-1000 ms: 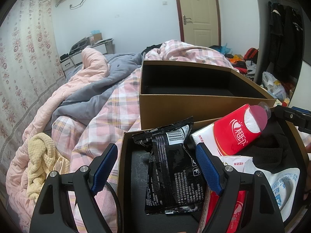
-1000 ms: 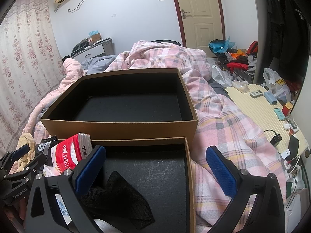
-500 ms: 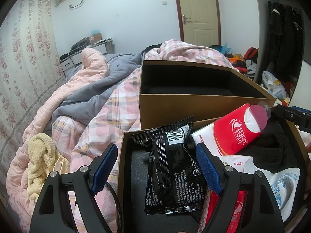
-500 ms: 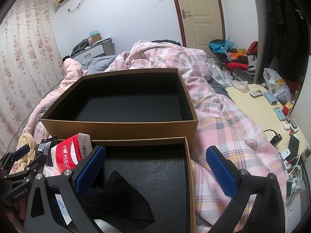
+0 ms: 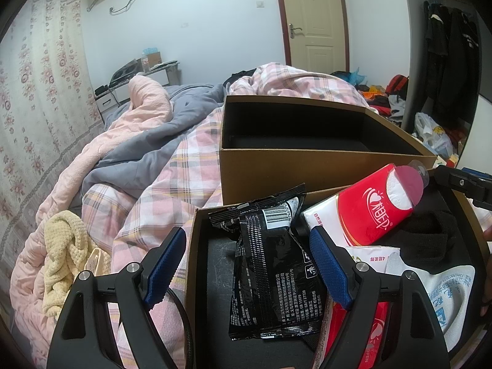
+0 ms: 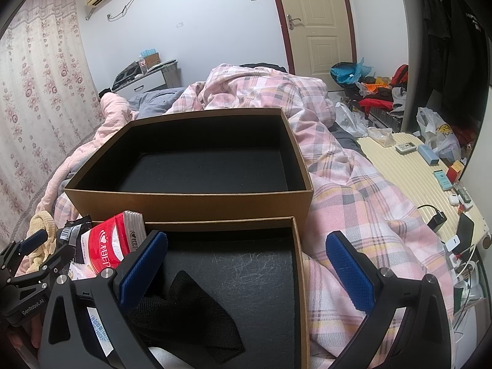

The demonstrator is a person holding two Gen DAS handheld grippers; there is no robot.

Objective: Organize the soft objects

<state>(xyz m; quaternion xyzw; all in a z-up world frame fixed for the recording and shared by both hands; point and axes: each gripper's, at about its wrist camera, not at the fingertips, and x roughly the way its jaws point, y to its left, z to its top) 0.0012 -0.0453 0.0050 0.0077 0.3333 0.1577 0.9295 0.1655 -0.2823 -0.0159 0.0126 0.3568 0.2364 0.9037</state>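
Black packet (image 5: 270, 273) lies between the open left claw (image 5: 249, 264) fingers

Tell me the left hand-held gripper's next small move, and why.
Probably ease the left hand-held gripper forward and close on the black packet: its jaws stand open around the packet, which lies loose in the near box, while the far box holds nothing.
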